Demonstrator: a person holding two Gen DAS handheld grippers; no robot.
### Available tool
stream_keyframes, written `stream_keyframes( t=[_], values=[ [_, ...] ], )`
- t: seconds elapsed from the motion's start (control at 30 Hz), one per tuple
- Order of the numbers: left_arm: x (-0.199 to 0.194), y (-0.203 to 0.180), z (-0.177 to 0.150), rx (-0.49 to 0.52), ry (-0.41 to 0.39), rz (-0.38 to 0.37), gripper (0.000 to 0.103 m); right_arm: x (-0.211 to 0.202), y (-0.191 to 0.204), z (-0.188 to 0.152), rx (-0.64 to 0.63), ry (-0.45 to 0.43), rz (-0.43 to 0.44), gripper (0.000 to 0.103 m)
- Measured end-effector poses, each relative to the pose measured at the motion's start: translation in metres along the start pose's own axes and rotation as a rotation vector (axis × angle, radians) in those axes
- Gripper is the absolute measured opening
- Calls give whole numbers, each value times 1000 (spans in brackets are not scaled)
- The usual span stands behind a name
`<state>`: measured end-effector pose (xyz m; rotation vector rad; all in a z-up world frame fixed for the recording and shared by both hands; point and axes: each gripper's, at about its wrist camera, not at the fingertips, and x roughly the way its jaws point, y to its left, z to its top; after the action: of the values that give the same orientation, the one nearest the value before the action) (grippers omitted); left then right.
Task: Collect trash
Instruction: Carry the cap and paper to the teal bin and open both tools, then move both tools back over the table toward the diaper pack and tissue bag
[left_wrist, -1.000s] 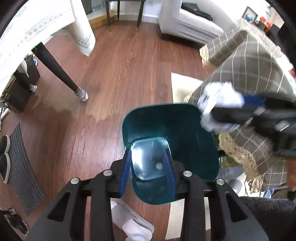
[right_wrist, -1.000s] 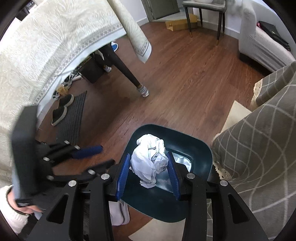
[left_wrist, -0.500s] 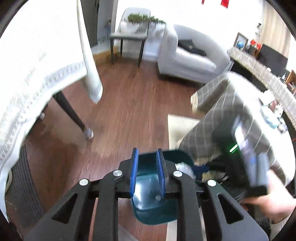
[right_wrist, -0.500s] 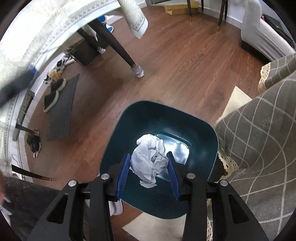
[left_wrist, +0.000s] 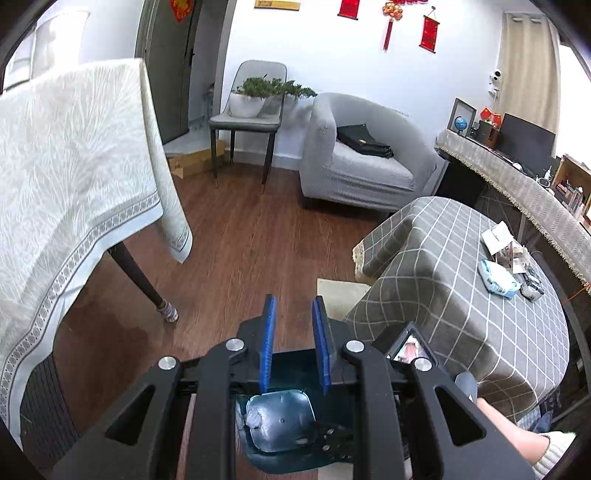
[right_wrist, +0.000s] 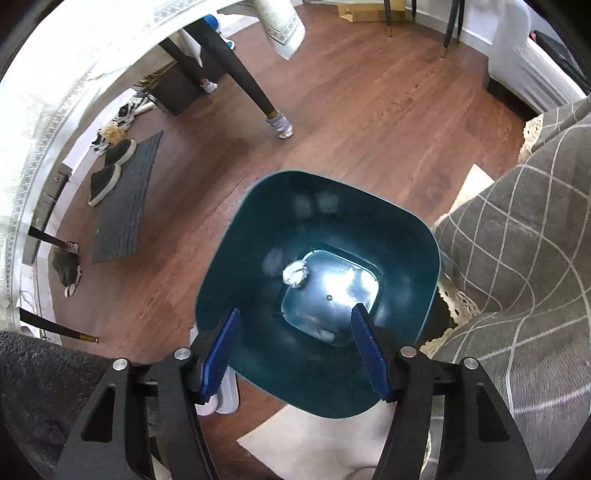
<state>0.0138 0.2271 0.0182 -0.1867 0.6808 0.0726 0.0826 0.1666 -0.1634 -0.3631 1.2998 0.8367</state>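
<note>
Deep in the teal bin (right_wrist: 258, 354), crumpled paper (right_wrist: 295, 274) below opening, empty right tongs (right_wrist: 295, 354), left tongs (left_wrist: 293, 345) apart, empty

We see paper wad (right_wrist: 295, 272) in bin (right_wrist: 391, 387) on floor, checked table (right_wrist: 524, 236) just right, mat w/ slippers (right_wrist: 110, 173) left.

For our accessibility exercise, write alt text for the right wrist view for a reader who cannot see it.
A crumpled white paper ball lies inside a dark teal bin on a wooden floor, seen from above. The right gripper hangs over it, jaws opening, nothing between them.
</note>
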Motion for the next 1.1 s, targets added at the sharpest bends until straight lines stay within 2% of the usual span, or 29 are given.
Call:
stream_keyframes(
  t=[0.17,0.3,0.37,0.57,0.67,0.77,0.8,0.87,1.03,1.1],
  values=[
    [-6,-11,6,7,-25,0,22,-20,9,0,-19,-50,32,63],
    [-16,-19,12,1,-61,-1,29,-49,15,2,-44,-120,53,63],
    [-21,-21,15,0,-81,0,32,-63,15,3,-50,-156,59,57],
    [-29,-25,22,-19,-123,-12,44,-112,9,3,-54,-287,103,53],
    [-32,-32,26,-21,-135,-10,47,-132,2,0,-47,-339,92,51],
    [-33,-41,28,-12,-154,-8,53,-154,-11,-6,-28,-389,69,50],
    [-33,-44,29,-11,-157,-8,59,-161,-15,-8,-22,-403,57,50],
    [-31,-53,29,-14,-163,-17,61,-173,-26,-13,-2,-431,40,50],
    [-18,-79,28,13,-136,-43,64,-196,-55,-27,52,-488,3,48],
    [-14,-90,27,28,-126,-55,70,-209,-67,-33,72,-512,-31,48]
  ],
)
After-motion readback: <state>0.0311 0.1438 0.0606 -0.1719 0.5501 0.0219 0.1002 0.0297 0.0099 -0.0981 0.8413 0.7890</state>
